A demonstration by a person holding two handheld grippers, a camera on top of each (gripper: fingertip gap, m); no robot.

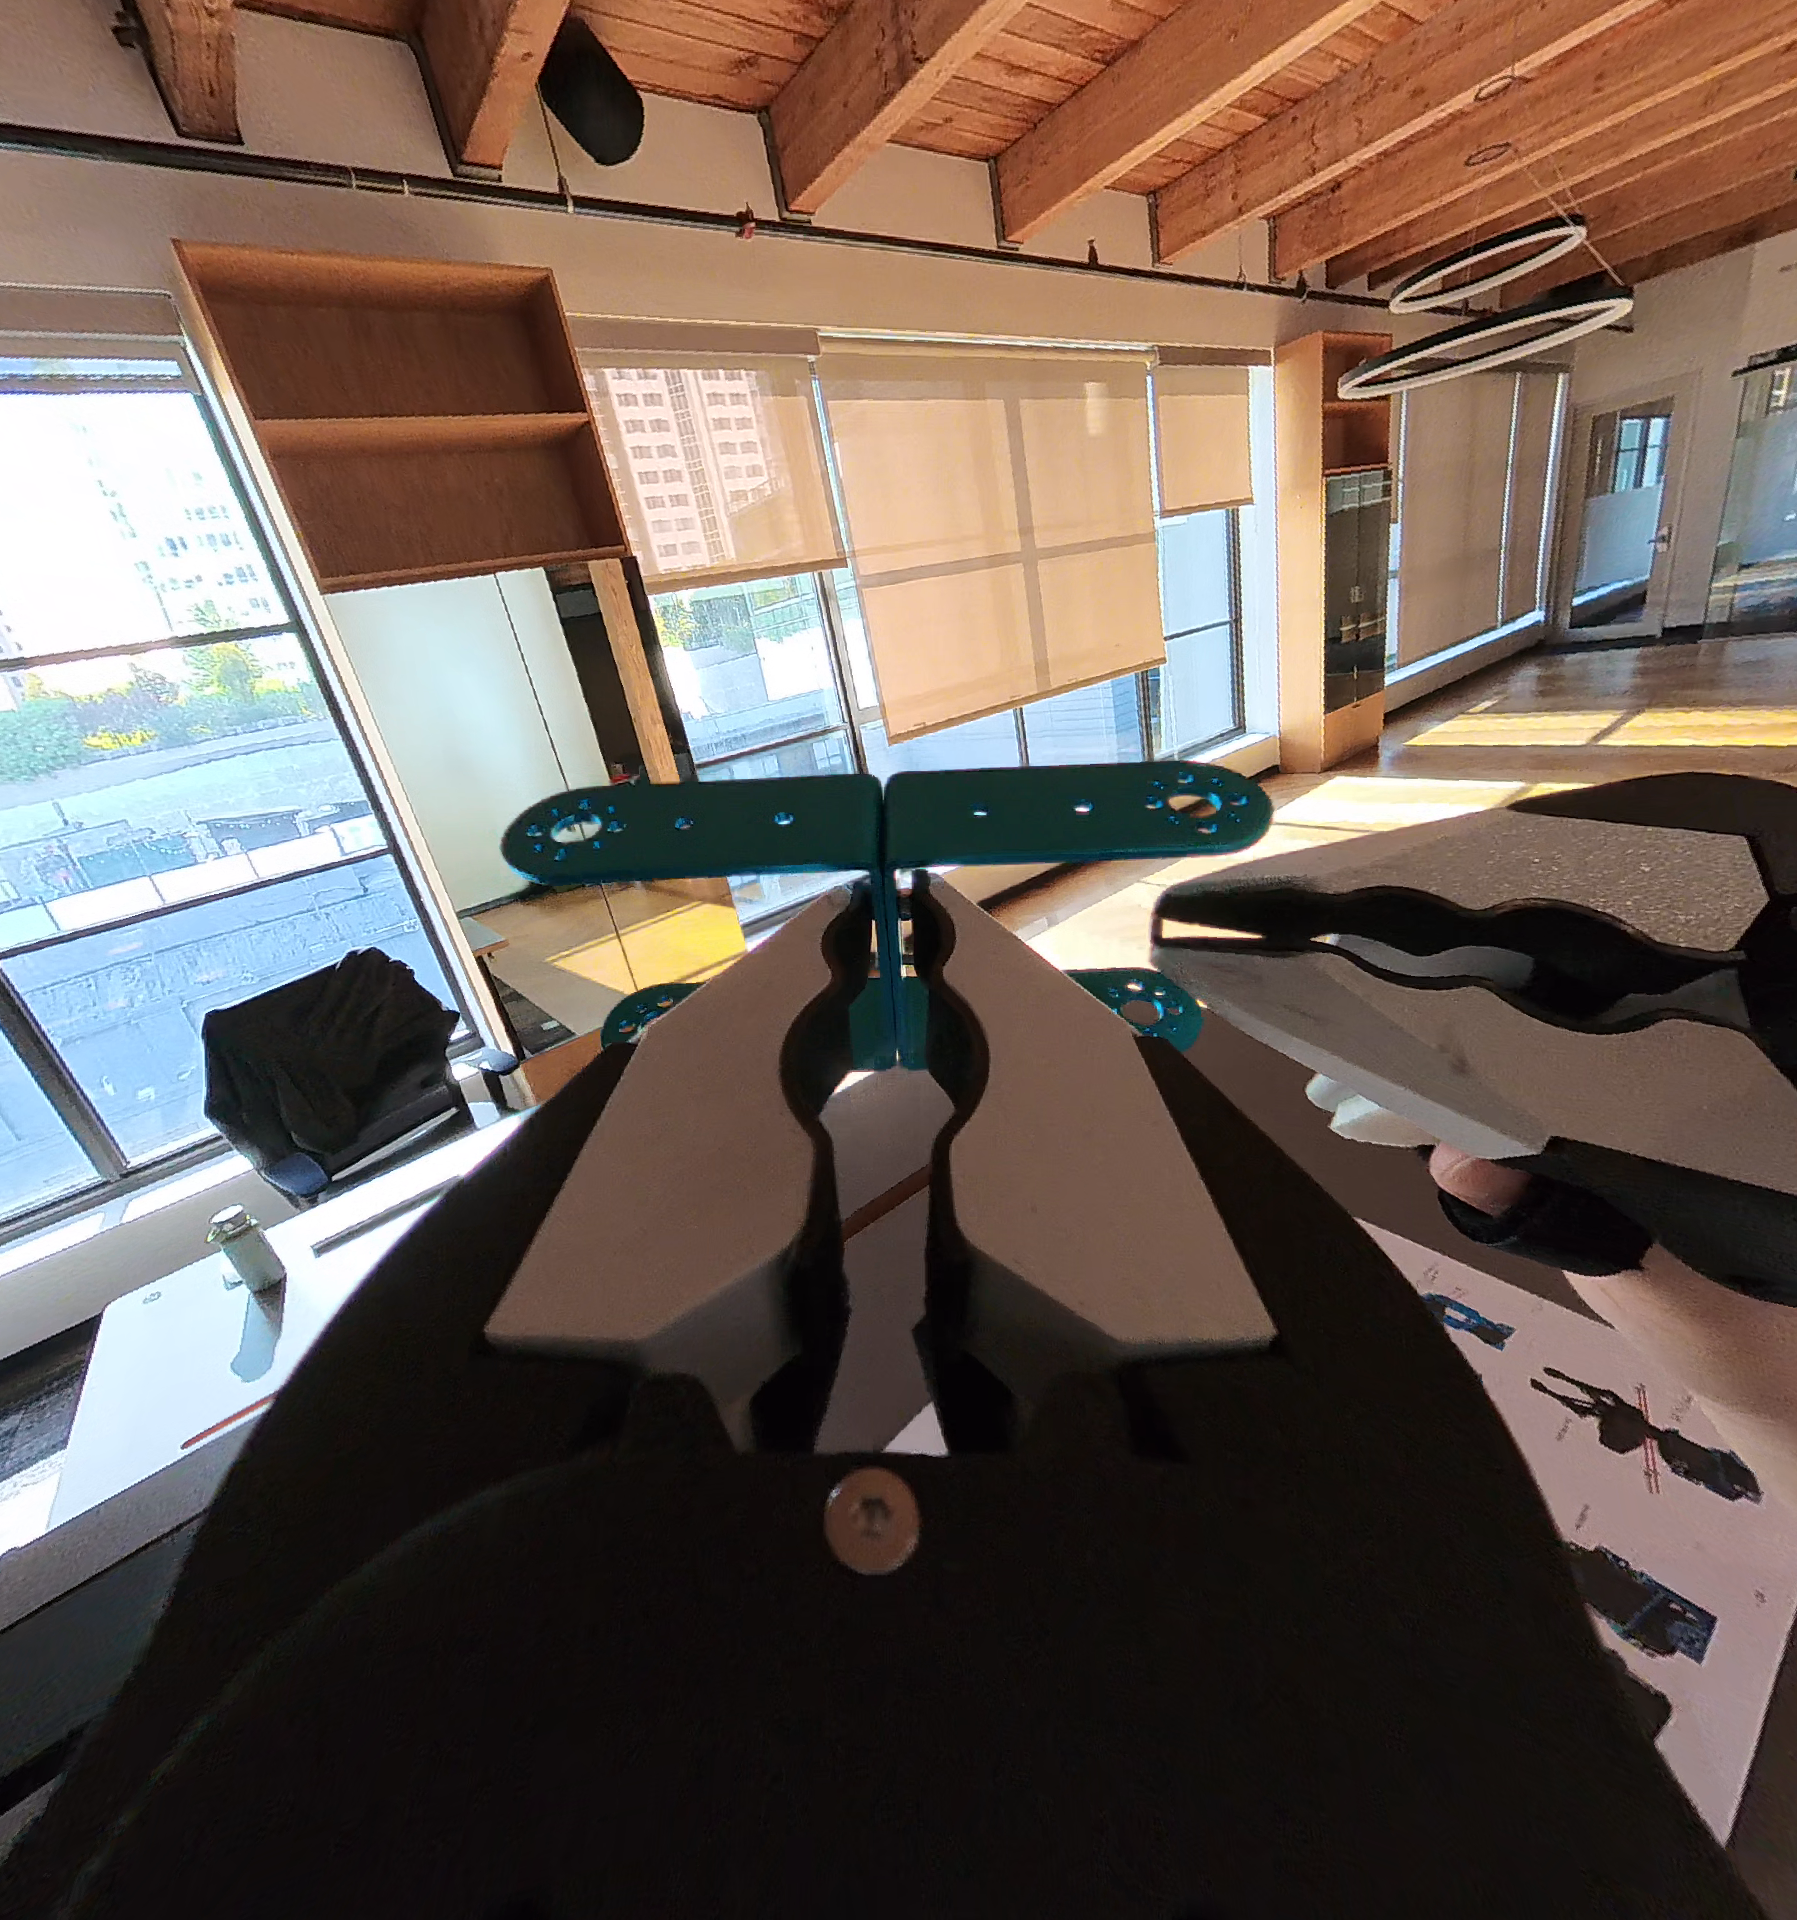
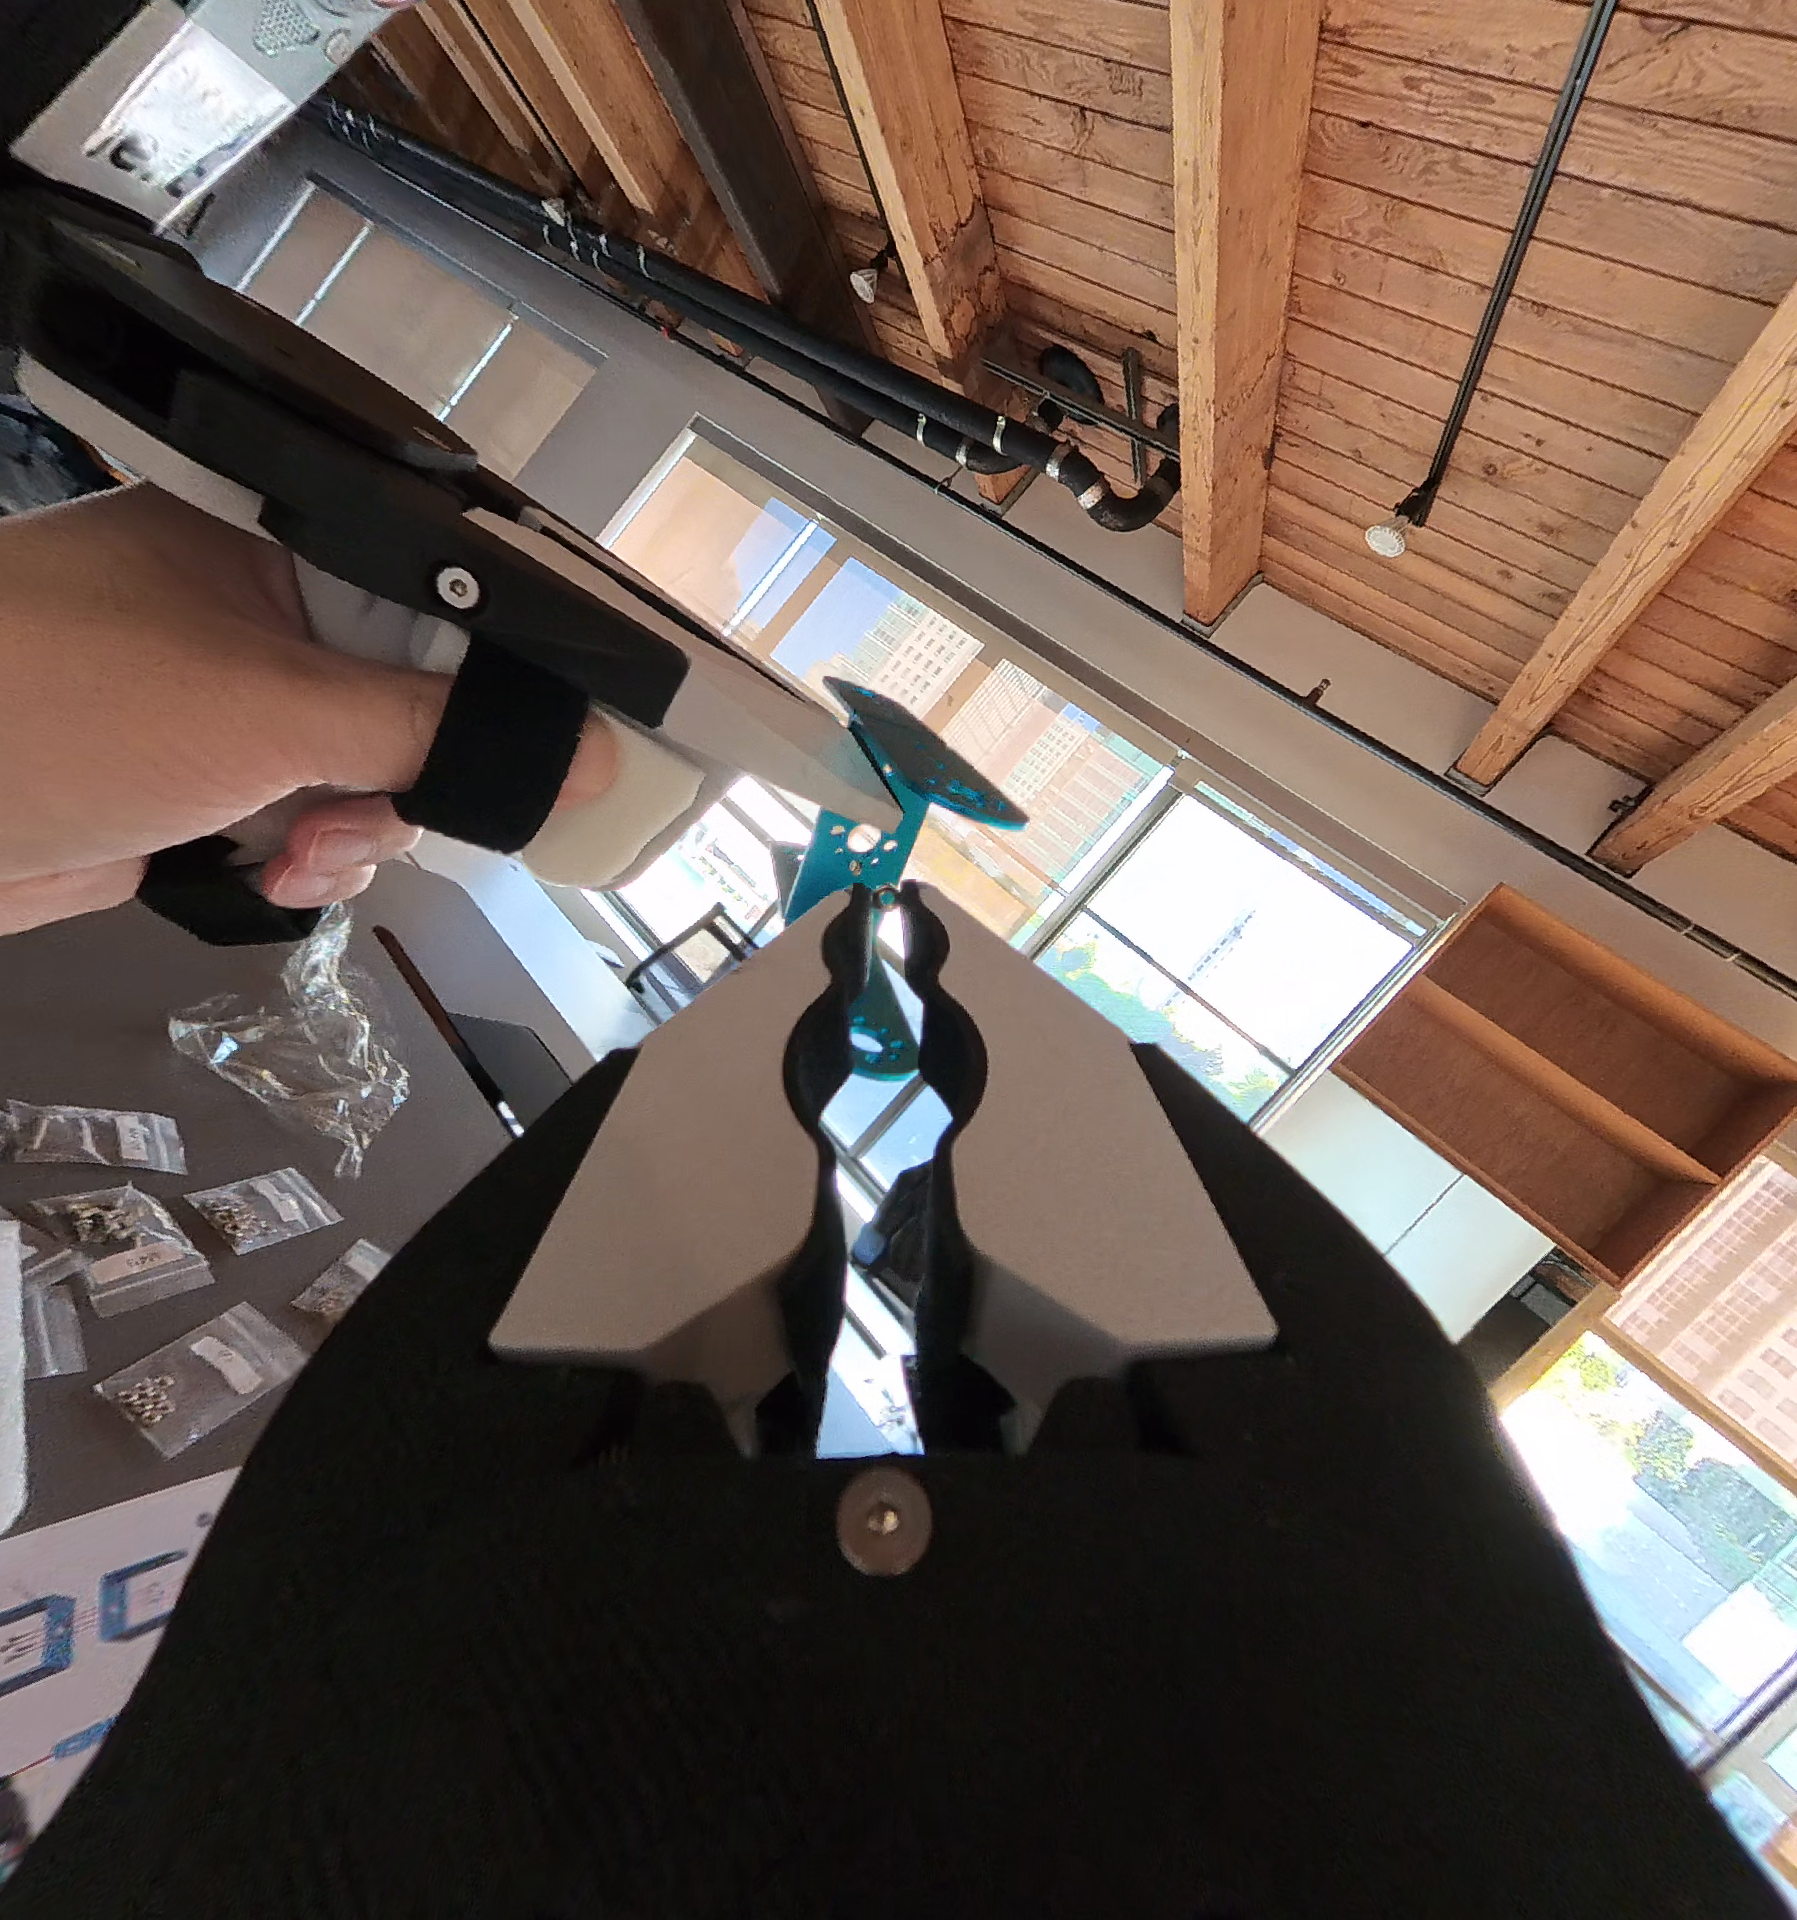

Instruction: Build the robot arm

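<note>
Left gripper (image 1: 886,904) clamped on a pair of teal anodised metal brackets (image 1: 878,826) with perforated rounded ends, held back to back, webs pinched between the fingertips, flanges spread sideways just beyond them. Right gripper (image 2: 886,896) closed on a small silver screw (image 2: 883,894) at its tips, almost touching the brackets' lower flange. Lower down, small clear plastic hardware bags (image 2: 203,1299) on a grey table (image 2: 250,997). Farther off, wooden shelves (image 1: 406,416), windows (image 1: 94,644).
</note>
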